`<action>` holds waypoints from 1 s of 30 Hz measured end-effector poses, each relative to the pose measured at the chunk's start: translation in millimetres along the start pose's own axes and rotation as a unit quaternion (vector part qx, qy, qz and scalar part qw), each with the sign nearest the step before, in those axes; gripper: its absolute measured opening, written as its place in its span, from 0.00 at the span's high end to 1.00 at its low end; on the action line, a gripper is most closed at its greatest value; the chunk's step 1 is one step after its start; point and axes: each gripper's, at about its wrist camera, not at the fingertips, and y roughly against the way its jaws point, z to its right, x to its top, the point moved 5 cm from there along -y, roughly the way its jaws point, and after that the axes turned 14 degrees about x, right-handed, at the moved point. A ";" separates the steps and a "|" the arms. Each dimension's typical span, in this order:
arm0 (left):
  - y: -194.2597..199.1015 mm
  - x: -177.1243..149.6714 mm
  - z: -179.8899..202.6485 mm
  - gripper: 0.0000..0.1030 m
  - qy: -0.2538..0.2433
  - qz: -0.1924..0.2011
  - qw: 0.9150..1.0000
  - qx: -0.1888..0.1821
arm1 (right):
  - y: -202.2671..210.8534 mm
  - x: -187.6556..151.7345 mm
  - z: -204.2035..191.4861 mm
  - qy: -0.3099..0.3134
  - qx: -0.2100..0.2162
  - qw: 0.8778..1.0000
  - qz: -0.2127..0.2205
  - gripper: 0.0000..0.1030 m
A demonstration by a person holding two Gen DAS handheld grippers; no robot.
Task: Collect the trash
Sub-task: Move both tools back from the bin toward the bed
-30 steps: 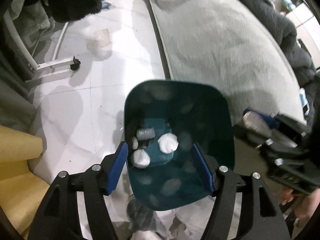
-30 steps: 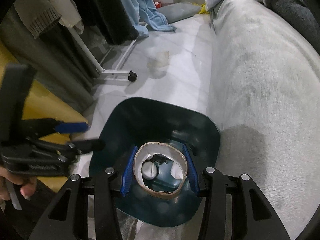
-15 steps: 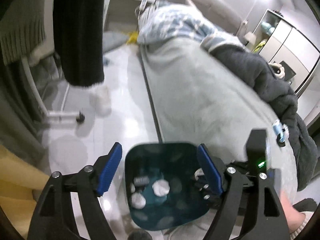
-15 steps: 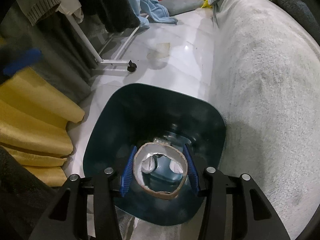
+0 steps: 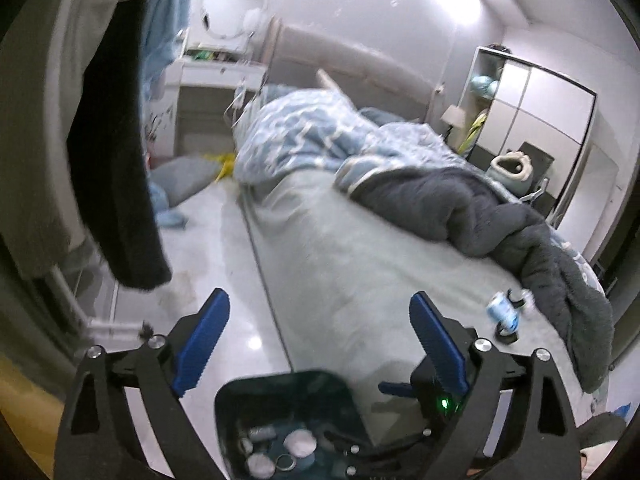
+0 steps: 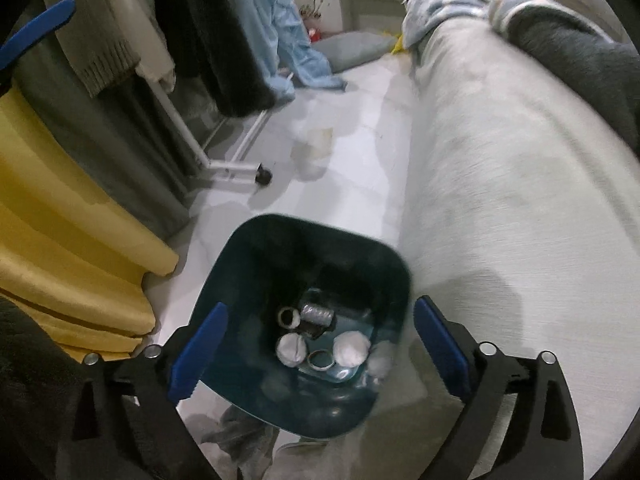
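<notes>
Released since a moment ago, the cardboard ring (image 6: 320,359) now lies flat, its hole facing up, in the bin (image 6: 244,300) directly below and between the empty, spread right tongs (image 6: 318,348). Left tongs (image 5: 320,344), also spread and empty, have lifted toward the bed (image 5: 360,272). Likely next: reach the blue can (image 5: 502,312) lying ahead and right.

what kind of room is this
Most likely a bedroom: a bed with a rumpled blue duvet, a white wardrobe in the corner, and clothes on a rack beside the floor.
</notes>
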 end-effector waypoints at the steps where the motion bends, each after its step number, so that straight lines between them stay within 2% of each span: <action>1: 2.3 4.5 7.4 0.08 -0.005 0.008 1.000 -0.004 | 10.5 0.3 3.7 0.000 -0.001 1.000 0.009 0.03; 8: 7.3 20.3 49.4 0.04 -0.038 0.043 0.998 -0.003 | 70.9 -3.9 23.0 0.028 -0.023 0.998 0.048 0.03; 12: 10.1 24.3 70.9 0.03 -0.063 0.058 0.996 -0.002 | 102.7 -8.1 43.1 0.037 -0.051 0.996 0.070 0.03; 15: 7.7 26.1 82.6 0.03 -0.059 0.057 0.997 -0.015 | 127.9 -10.9 64.7 0.035 -0.063 0.994 0.086 0.03; 20: 0.8 27.3 96.6 0.03 -0.059 0.058 0.996 -0.016 | 171.5 -15.1 102.4 0.033 -0.086 0.990 0.108 0.03; 23: -3.3 27.3 109.5 0.03 -0.060 0.055 0.996 -0.037 | 191.5 -16.1 116.7 0.040 -0.092 0.988 0.118 0.03; 26: -5.0 24.6 125.9 0.03 -0.084 0.069 0.993 -0.043 | 209.7 -14.8 131.5 0.048 -0.099 0.986 0.125 0.03; 30: -21.8 9.3 151.2 0.03 -0.114 0.051 0.990 -0.066 | 221.3 -17.5 152.0 0.047 -0.094 0.987 0.119 0.03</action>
